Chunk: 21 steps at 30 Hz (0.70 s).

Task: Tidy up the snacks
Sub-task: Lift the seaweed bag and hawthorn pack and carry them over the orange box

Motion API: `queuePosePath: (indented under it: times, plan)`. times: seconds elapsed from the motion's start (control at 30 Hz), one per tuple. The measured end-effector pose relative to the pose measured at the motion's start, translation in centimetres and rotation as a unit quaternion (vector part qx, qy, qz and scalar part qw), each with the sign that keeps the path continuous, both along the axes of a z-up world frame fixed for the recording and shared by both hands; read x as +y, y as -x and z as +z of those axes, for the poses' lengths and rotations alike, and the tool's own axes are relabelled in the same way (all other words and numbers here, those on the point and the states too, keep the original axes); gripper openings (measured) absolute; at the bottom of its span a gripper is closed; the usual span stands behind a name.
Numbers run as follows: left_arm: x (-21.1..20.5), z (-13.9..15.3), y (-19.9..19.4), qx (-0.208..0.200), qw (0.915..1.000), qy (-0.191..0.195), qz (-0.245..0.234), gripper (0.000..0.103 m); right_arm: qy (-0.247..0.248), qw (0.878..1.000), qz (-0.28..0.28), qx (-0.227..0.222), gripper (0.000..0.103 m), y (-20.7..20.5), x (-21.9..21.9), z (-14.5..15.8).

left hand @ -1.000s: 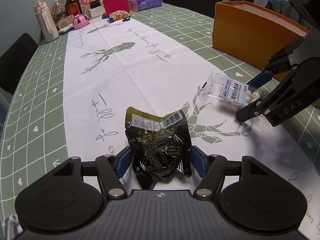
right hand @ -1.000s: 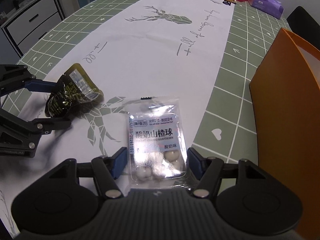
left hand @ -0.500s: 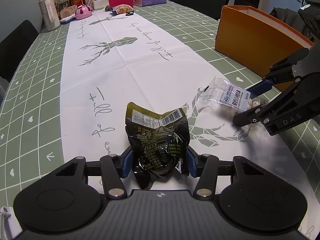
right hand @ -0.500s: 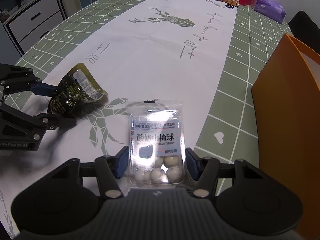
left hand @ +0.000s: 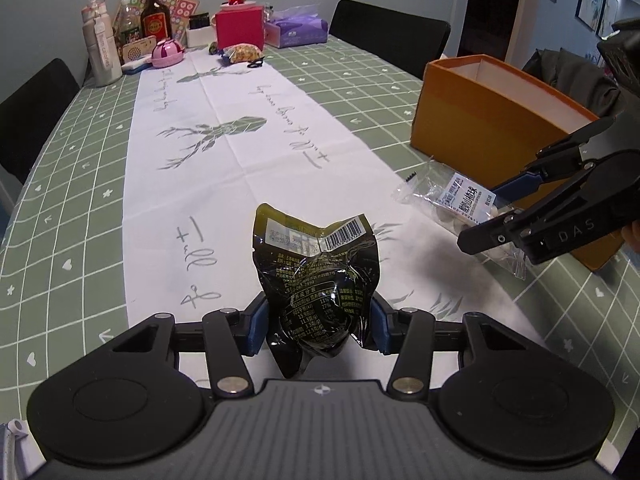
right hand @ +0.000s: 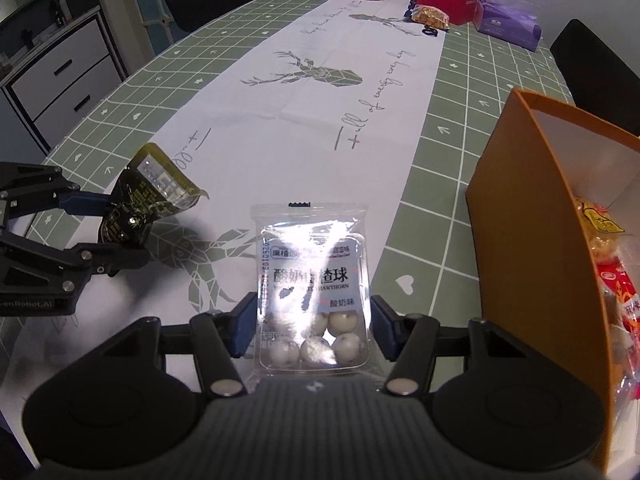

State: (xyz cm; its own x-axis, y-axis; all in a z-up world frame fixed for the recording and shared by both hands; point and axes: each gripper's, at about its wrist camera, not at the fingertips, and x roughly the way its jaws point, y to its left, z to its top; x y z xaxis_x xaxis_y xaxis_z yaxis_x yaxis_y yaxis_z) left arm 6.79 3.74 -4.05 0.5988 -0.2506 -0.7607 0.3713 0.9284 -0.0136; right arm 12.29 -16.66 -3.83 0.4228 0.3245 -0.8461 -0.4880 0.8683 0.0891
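left gripper [left hand: 318, 326] fingers clenched on a dark snack pouch [left hand: 316, 280], held above the counter [left hand: 80, 208]. right gripper [right hand: 312, 330] fingers clenched on a clear bag of white balls [right hand: 312, 292], just beside the orange box [right hand: 532, 240] with snacks inside.

a pink box [left hand: 239, 27] and purple tissue pack [left hand: 297, 28] sit beside a brown bottle [left hand: 155, 17].
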Motion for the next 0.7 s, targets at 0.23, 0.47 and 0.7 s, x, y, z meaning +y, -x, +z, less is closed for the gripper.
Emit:
queuePosePath:
  times: [0.23, 0.47, 0.7]
  plan:
    - [-2.2, 2.6, 0.1, -0.023, 0.9995, 0.020, -0.002, 0.057, -0.016, 0.999, -0.022, -0.032, 0.057, 1.6, -2.0, 3.4]
    - [-4.9, 4.9, 0.3, -0.042, 0.9983, 0.040, -0.006, 0.057, -0.037, 0.997, -0.027, -0.067, 0.057, 3.5, -4.5, 6.5]
    - [-7.7, 5.5, 0.1, -0.045, 0.9980, 0.042, -0.015, 0.057, -0.046, 0.995, -0.042, -0.079, 0.057, 4.1, -7.0, 7.4]
